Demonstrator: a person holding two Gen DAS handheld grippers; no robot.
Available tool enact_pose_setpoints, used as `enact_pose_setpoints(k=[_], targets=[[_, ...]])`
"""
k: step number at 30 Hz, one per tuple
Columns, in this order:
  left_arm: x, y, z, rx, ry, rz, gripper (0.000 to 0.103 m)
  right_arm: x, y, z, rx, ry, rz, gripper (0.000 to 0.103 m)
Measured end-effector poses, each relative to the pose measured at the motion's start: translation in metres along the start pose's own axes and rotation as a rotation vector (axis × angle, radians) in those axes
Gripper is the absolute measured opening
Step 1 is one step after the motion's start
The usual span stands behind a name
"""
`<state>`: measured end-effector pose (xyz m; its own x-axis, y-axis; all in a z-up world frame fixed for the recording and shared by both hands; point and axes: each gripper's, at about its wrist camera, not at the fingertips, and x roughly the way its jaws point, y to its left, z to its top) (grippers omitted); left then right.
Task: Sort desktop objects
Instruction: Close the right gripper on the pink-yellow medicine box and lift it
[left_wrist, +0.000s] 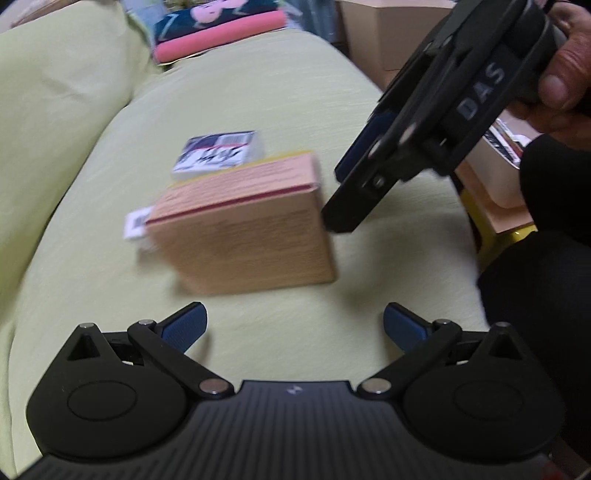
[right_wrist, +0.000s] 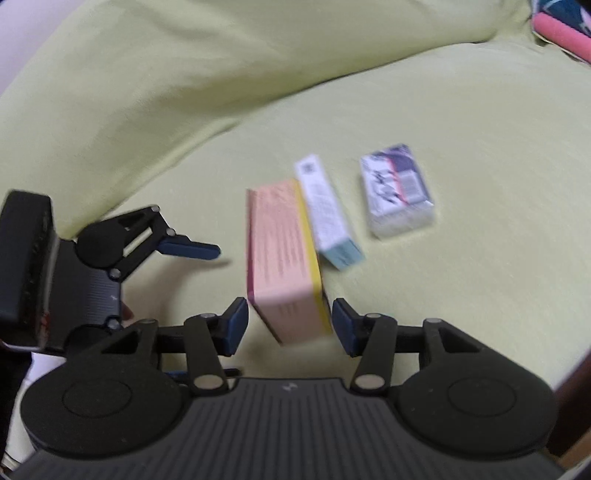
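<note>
A pink-orange box (left_wrist: 243, 229) with a yellow edge stands on the yellow-green cushion (left_wrist: 258, 92); it also shows in the right wrist view (right_wrist: 284, 254). A slim white and teal box (right_wrist: 327, 212) lies against it. A white and dark-blue printed packet (right_wrist: 397, 190) lies beyond, also in the left wrist view (left_wrist: 218, 153). My left gripper (left_wrist: 293, 326) is open and empty, short of the pink box. My right gripper (right_wrist: 290, 325) is open, its pads on either side of the box's near end, not touching. It shows from the side in the left wrist view (left_wrist: 338, 199).
A pink foam roll and patterned cloth (left_wrist: 218, 29) lie at the cushion's far end. Cardboard boxes (left_wrist: 384, 33) stand at the back right. A beige container on a yellow stand (left_wrist: 495, 188) sits at the right edge. A back cushion (right_wrist: 221, 55) rises behind.
</note>
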<state>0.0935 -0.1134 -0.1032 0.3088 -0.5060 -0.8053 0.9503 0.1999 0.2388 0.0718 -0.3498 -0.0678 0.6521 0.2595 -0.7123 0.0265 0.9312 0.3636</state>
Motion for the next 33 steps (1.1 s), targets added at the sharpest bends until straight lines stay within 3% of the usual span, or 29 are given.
enact_pose_setpoints(k=[3, 7, 15, 17, 19, 23, 33], targets=[[0.009, 0.007, 0.008, 0.013, 0.006, 0.0, 0.103, 0.005, -0.005, -0.002, -0.005, 0.005, -0.019, 0.048], [0.012, 0.007, 0.014, 0.016, 0.012, 0.002, 0.103, 0.01, 0.006, 0.006, -0.084, -0.021, -0.034, 0.056], [0.014, 0.012, 0.016, 0.001, 0.02, 0.01, 0.103, 0.025, 0.039, 0.033, -0.24, 0.016, -0.076, 0.056], [0.018, 0.016, 0.019, -0.003, 0.022, 0.013, 0.103, 0.031, 0.042, 0.038, -0.261, 0.04, -0.084, 0.054], [0.02, 0.017, 0.02, -0.002, 0.022, 0.016, 0.103, 0.034, 0.044, 0.039, -0.279, 0.062, -0.092, 0.044], [0.021, 0.016, 0.021, -0.001, 0.023, 0.02, 0.103, 0.037, 0.049, 0.041, -0.31, 0.081, -0.102, 0.043], [0.02, 0.002, 0.034, 0.033, 0.012, 0.021, 0.103, 0.011, 0.034, 0.035, -0.196, 0.021, -0.075, 0.04]])
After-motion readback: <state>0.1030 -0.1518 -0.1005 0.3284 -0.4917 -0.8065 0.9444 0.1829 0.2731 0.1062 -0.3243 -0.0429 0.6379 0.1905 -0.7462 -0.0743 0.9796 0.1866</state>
